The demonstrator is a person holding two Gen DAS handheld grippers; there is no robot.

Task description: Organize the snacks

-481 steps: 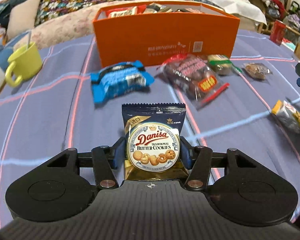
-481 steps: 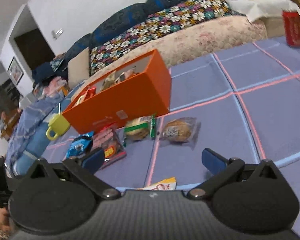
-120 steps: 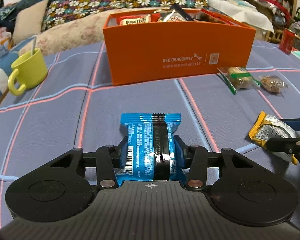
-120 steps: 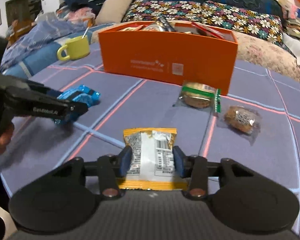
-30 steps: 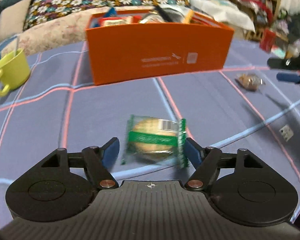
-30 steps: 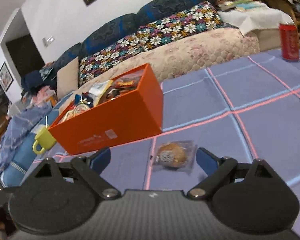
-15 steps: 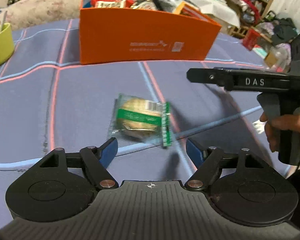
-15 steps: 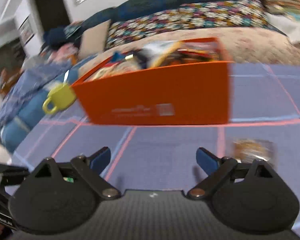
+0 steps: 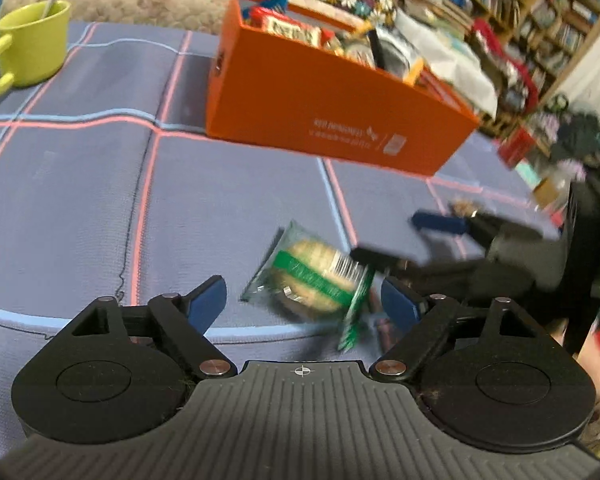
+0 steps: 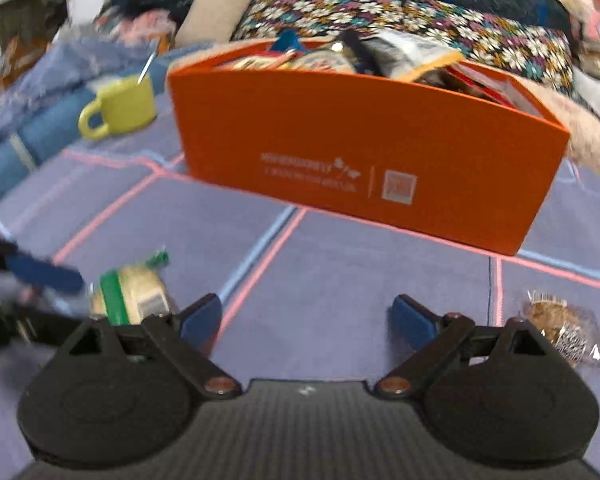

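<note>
Since the blue packet went in, my spread, empty left hand-held gripper (image 9: 302, 306) nears the green-banded clear-wrapped cracker packet (image 9: 314, 278), my right hand-held gripper (image 10: 306, 316) equally wide and empty, brown cookie packet (image 10: 562, 330) also outside the orange cardboard box (image 10: 364, 152).

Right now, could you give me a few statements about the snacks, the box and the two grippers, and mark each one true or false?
1. The left gripper is open, with the green-striped cracker pack lying between its fingers, not clamped. True.
2. The right gripper is shut on the brown cookie pack. False: it is open and empty, and that pack lies on the cloth to its right.
3. The orange box already holds several snacks. True.
4. The mug is red and stands inside the box. False: it is yellow-green and stands on the cloth, left of the box.
5. Two snack packs lie outside the box. True.
</note>
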